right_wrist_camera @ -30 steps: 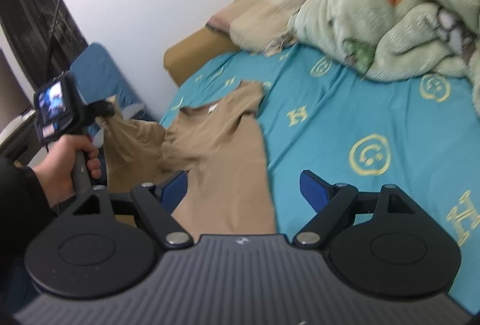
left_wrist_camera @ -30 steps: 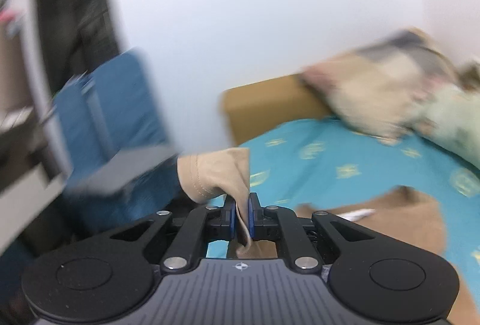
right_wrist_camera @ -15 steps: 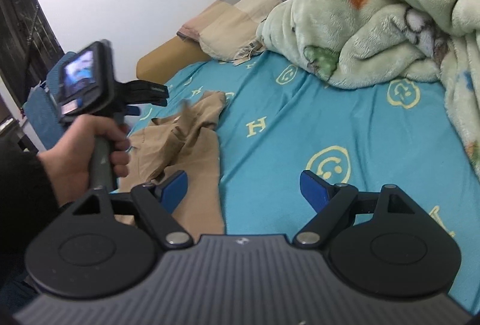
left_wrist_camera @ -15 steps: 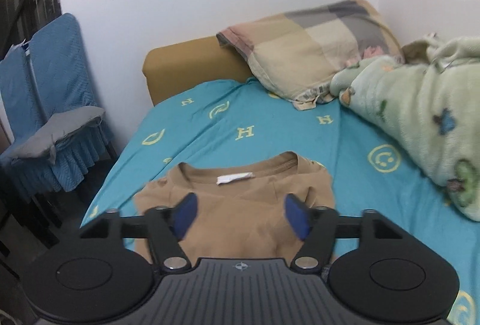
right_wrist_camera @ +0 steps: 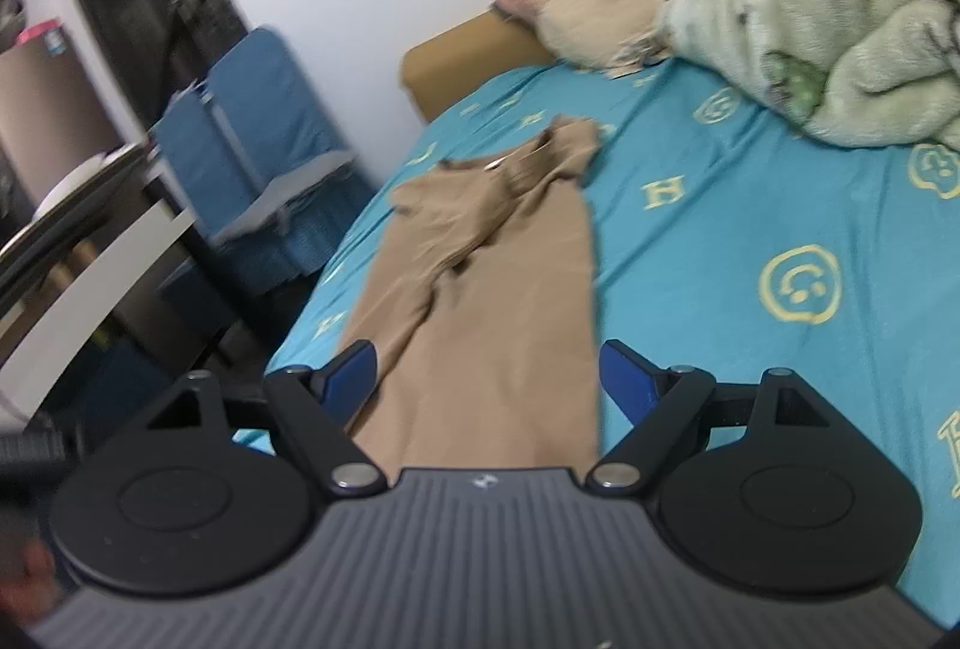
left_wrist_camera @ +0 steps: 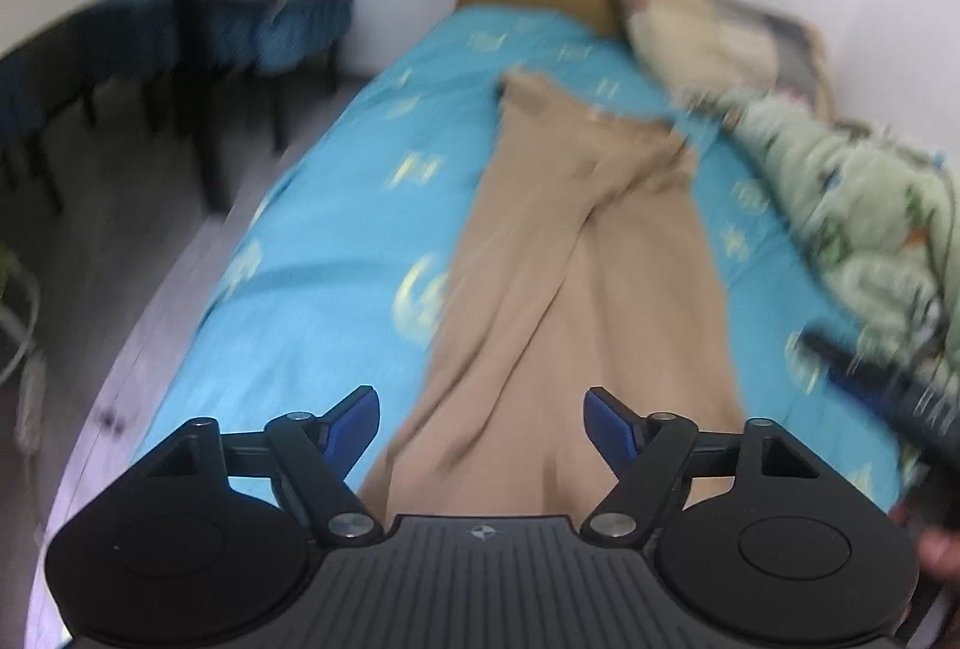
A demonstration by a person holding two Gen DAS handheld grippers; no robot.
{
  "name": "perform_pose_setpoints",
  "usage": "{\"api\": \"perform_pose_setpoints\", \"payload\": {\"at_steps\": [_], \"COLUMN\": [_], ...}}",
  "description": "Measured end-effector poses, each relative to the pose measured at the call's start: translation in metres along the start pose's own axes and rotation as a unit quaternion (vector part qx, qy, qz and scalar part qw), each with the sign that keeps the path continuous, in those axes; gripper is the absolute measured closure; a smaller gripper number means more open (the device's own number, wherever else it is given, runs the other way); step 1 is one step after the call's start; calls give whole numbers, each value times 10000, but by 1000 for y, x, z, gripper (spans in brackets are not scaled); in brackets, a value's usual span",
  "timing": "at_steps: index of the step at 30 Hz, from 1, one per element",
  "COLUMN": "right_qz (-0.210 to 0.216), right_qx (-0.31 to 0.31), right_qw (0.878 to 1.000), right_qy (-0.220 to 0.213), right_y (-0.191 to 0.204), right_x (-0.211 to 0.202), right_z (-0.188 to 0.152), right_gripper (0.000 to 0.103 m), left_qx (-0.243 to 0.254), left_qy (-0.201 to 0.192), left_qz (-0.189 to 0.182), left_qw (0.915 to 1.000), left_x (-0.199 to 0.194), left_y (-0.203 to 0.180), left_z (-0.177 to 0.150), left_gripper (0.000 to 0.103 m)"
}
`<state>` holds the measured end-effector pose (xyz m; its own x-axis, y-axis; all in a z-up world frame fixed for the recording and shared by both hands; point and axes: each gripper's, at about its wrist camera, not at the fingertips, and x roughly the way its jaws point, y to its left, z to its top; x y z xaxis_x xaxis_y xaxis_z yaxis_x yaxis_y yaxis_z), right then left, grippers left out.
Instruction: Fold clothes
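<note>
While both tongs gape empty | left tongs (left_wrist_camera: 482, 421), right tongs (right_wrist_camera: 487, 368) | shirt (right_wrist_camera: 486, 289) lies mid-frame on bed (right_wrist_camera: 750, 205)

Right claw (right_wrist_camera: 489, 373) gapes — seemingly above tan shirt (right_wrist_camera: 486, 289).

Soft, even indoor light from where I watch, no hard shadows, motion blur smearing the bed (left_wrist_camera: 336, 205) in both views, fisheye bending the edges, corners vignetted dark.
</note>
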<state>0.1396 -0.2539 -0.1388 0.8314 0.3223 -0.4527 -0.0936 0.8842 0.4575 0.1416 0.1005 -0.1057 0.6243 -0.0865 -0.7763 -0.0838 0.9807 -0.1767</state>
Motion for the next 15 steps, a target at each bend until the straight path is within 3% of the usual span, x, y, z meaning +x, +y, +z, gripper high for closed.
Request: {"api": "perform_pose_setpoints", "payload": {"at_steps": [4,7,10,15], "right_qz": [268,375,310,-32], "right_qx": [-79,128,524,621], "right_qw": [9995,9988,9975,9973], "right_qy": [175,292,364,395], "right_y": [15,18,13,5], "right_x": [-11,-23,-38,-44], "right_z": [-7,-12,-20,-27], "right_gripper": [23,23,23,23], "left_qx": [-146,-696,-1217,-1810], "left_qy": [567,742,851,1047], "left_qz": [228,280,456,641], "left_qw": [9980,9944,9879,9758], "left_x": [0,9,21,30], "left_y": [31,53,69,85], "left_z": [-29,-34,-32,-30], "left_gripper": [33,34,35,38]}}
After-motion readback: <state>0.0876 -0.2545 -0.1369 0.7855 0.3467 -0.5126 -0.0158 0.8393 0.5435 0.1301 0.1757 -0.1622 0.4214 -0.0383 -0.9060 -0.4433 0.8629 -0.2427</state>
